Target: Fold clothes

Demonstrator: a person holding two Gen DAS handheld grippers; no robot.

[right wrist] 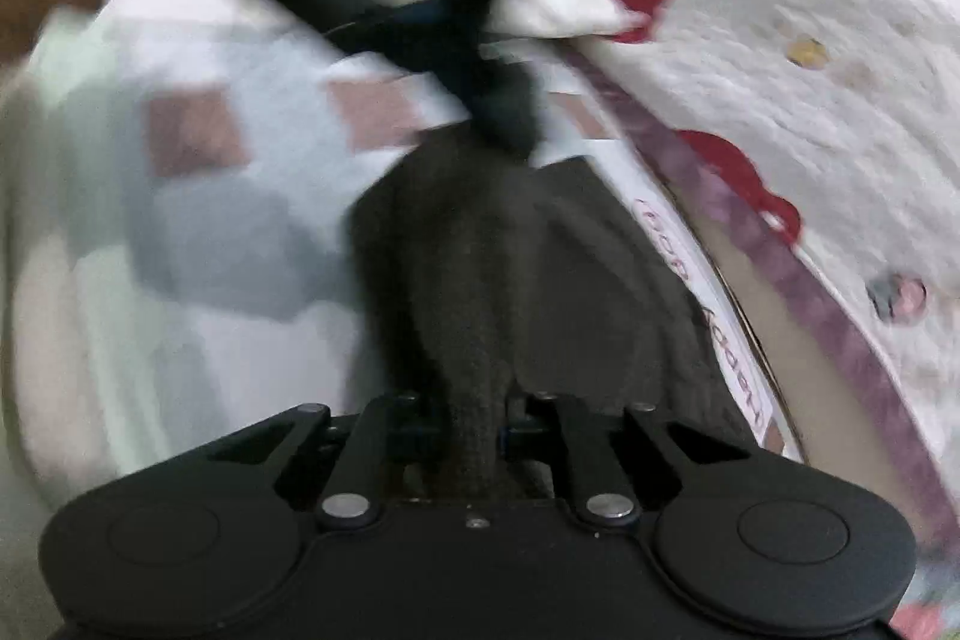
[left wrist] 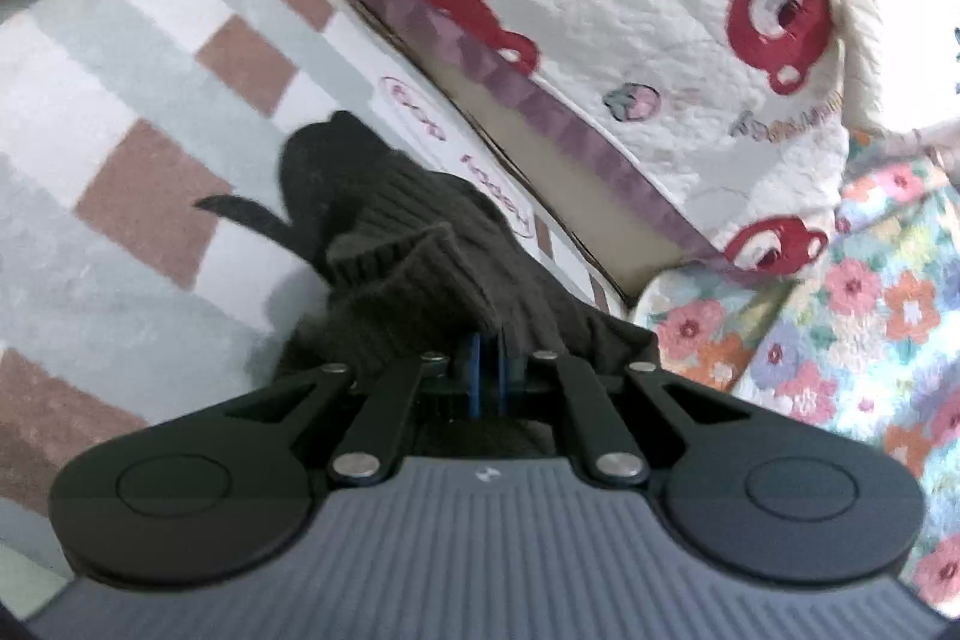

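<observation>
- Nearest us, our left gripper (left wrist: 487, 361) pinches the ribbed edge of a dark knit garment (left wrist: 414, 244).
- Our right gripper (right wrist: 480, 430) clamps another fold of it.
- It hangs bunched over the checked bedspread (left wrist: 120, 112), beside a bear-print quilt (left wrist: 660, 10).

A bed covered by a pale checked sheet with grey-green and brown squares (left wrist: 150, 112) carries everything. A dark knitted ribbed garment (left wrist: 408, 244) lies bunched on that sheet. Beside the garment lies a cream quilt printed with red bears (left wrist: 630, 10), and probably a floral blanket (left wrist: 840, 316) past the quilt's edge.
</observation>
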